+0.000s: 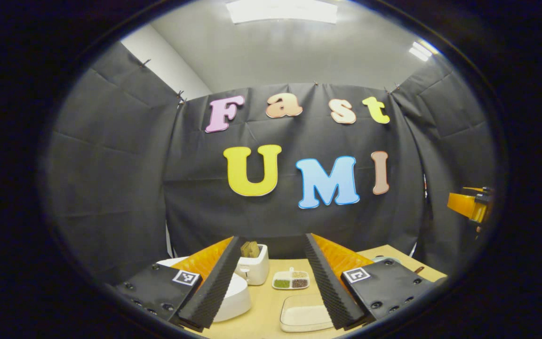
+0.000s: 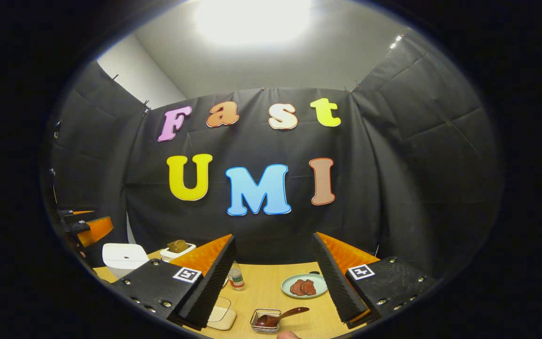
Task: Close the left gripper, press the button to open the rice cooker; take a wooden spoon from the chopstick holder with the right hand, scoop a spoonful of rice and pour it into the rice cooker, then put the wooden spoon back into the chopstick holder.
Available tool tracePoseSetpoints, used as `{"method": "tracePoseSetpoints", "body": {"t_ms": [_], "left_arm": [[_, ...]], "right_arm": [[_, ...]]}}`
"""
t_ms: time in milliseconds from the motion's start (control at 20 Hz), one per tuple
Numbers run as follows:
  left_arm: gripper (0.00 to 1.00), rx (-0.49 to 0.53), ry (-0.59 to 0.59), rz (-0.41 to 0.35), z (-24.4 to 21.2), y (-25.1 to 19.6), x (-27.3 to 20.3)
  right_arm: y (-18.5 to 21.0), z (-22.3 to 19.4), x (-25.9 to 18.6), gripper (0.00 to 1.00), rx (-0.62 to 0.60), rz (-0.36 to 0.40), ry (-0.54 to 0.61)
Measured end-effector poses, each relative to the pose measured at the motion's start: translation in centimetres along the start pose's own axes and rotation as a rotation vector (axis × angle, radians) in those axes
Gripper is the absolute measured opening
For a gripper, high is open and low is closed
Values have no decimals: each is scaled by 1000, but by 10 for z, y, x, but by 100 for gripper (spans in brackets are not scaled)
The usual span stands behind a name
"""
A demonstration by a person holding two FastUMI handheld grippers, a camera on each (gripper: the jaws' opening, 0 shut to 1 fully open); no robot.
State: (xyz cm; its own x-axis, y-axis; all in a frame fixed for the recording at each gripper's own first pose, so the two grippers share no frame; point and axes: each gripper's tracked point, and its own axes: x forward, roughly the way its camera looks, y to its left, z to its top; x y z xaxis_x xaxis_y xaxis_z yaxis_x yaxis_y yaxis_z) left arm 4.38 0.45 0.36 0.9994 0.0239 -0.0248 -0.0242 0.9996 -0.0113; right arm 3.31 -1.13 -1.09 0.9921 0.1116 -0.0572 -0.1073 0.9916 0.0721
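In the left gripper view, the left gripper (image 1: 273, 282) holds its two fingers spread wide apart with nothing between them, above a light wooden table (image 1: 266, 310). Nearest, at about six o'clock between the fingers, lies a shallow cream rectangular tray (image 1: 305, 314). At about seven o'clock the white rounded rice cooker (image 1: 233, 294) sits partly hidden behind the left finger, its lid down. Just beyond the tray stands a small white divided dish of coloured grains (image 1: 291, 279), and to its left a white box-shaped toaster holding brown bread slices (image 1: 253, 263). At three o'clock, the other gripper shows at the far edge.

In the right gripper view, the right gripper (image 2: 273, 282) is likewise released, fingers well apart and empty. Nearest, at six o'clock, a dark wooden spoon (image 2: 280, 315) rests with its bowl in a small clear square container (image 2: 265, 321). Farther off sit a pale green round plate with reddish-brown meat slices (image 2: 305, 285) and a small clear bottle (image 2: 236, 278). At eight o'clock the rice cooker and toaster stand on the table's far left.
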Motion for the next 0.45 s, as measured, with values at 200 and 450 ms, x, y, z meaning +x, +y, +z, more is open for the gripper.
{"method": "tracePoseSetpoints", "body": {"t_ms": [200, 450], "left_arm": [[95, -20, -22, 2, 11, 9, 3], [95, -23, -22, 13, 11, 19, 5]], "right_arm": [[5, 11, 3, 97, -31, -5, -28], [13, 17, 5, 97, -14, -8, -42]]}}
